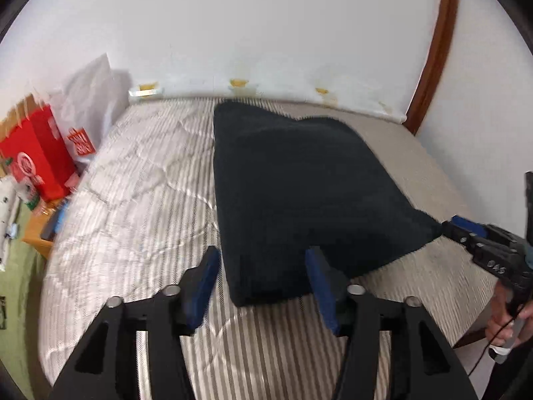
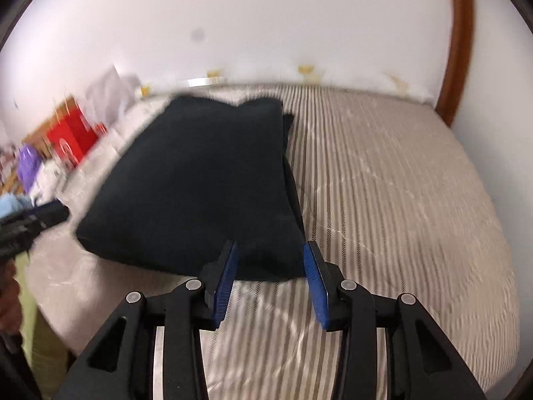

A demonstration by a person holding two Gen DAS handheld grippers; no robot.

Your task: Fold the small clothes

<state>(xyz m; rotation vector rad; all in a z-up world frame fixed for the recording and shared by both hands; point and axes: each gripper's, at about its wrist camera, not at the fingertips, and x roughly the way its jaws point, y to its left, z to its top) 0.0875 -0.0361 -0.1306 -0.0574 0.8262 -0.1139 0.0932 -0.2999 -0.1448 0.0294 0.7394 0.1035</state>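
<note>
A dark navy garment lies folded flat on the striped bed cover; it also shows in the right wrist view. My left gripper is open, its blue-padded fingers standing either side of the garment's near left corner, with nothing held. My right gripper is open at the garment's near right corner, which lies between its fingers. In the left wrist view the right gripper appears at the garment's right corner. In the right wrist view the left gripper appears at the far left.
A red box and white bags stand on a wooden side table left of the bed. A white wall runs behind the bed, with a brown wooden frame at the right. The bed cover extends right of the garment.
</note>
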